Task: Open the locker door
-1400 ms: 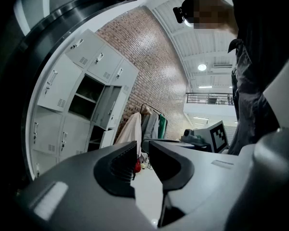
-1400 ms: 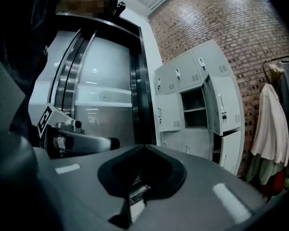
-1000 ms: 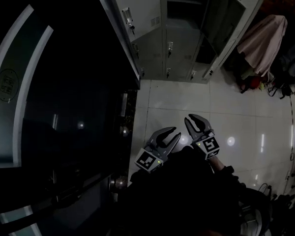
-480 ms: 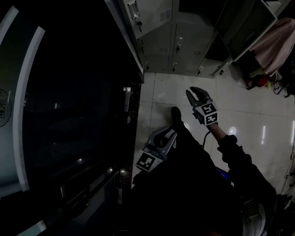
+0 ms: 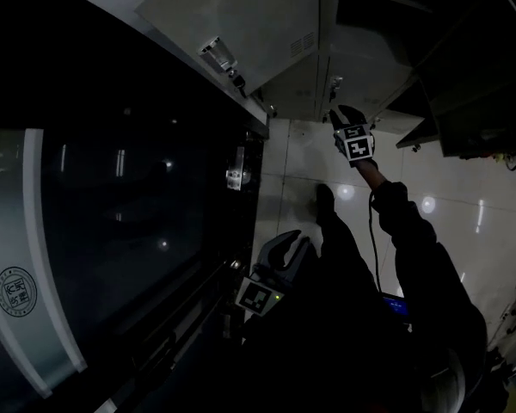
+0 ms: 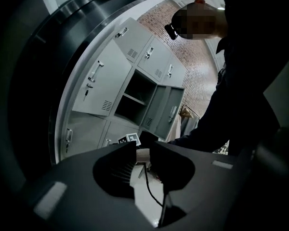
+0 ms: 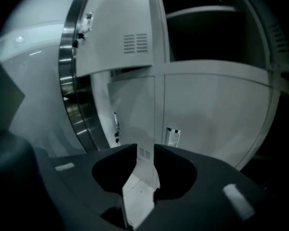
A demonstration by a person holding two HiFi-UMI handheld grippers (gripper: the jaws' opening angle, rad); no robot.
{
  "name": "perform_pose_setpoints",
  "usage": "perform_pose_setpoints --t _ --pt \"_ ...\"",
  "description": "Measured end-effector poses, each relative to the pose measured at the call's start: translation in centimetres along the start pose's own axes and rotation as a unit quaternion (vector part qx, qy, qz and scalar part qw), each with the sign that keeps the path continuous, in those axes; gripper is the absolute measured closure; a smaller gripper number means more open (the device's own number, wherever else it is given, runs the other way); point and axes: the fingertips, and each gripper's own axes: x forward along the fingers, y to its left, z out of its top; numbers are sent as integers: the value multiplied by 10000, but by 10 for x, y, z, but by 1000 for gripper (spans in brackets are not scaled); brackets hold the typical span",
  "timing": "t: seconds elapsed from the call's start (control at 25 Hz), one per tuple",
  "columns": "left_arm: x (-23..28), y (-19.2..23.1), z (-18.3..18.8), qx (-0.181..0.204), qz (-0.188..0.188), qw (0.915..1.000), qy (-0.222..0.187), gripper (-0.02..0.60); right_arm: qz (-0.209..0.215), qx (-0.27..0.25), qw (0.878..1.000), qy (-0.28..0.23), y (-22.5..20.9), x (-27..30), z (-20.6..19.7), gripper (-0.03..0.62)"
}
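Observation:
A bank of grey lockers fills the top of the head view. My right gripper is raised in front of a closed lower door, just below its small latch handle. In the right gripper view that door and its handle lie just past the jaws; my right gripper is opening, with nothing between its jaws. My left gripper hangs low near the floor, away from the lockers. Its jaws stand slightly apart and empty.
A dark glass panel with a steel frame lines the left side. An upper locker door with a latch stands beside it. Open locker doors jut out on the right. Glossy white floor tiles lie below, with my shoe.
My right gripper rose from beside the left one, up and forward to the locker fronts. The view tipped upward and nearer the lockers. The left gripper stayed low.

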Motion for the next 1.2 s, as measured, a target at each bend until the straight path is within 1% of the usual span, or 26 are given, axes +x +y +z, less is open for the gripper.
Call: perform_pose_setpoints --t 0.12,0.24,0.4,0.48,0.6,0.64,0.72,0.8,0.92,1.0,1.04,1.08,1.2 --pt "25 17 12 -139 190 9997 -18 495 -268 222 9989 306 -32 54 -10 497" --pt "39 29 6 -182 273 9993 189 497 -495 297 9973 455 -52 88 -16 485" --pt "53 42 5 -314 395 9982 338 497 -678 338 9964 391 -62 115 -12 461" --pt "55 47 3 -311 420 9977 430 497 -789 352 9957 343 -65 124 -7 443" --pt "57 52 5 -333 478 9975 409 497 -878 491 9948 154 -65 130 2 446" --pt "57 53 6 -353 490 9973 406 497 -899 479 9947 154 -66 129 -1 476" --pt "56 53 4 -350 457 9974 432 499 -811 326 9959 226 -66 124 -9 509" --pt "55 50 1 -320 359 9977 468 500 -556 51 9981 246 -58 115 -12 526" --pt "56 42 1 -284 159 9987 384 502 -139 -398 9987 282 -38 90 -28 525" --pt "55 32 3 -214 -13 9993 299 503 87 -498 9984 233 -24 62 -45 523" --pt "52 25 2 -163 -106 9994 297 503 119 -442 9986 259 -20 44 -58 521" --pt "49 18 2 -114 -187 9993 294 503 58 -353 9989 311 -20 24 -73 519" --pt "28 -3 1 -25 -362 9991 204 505 -394 77 9977 538 -26 -40 -121 526"
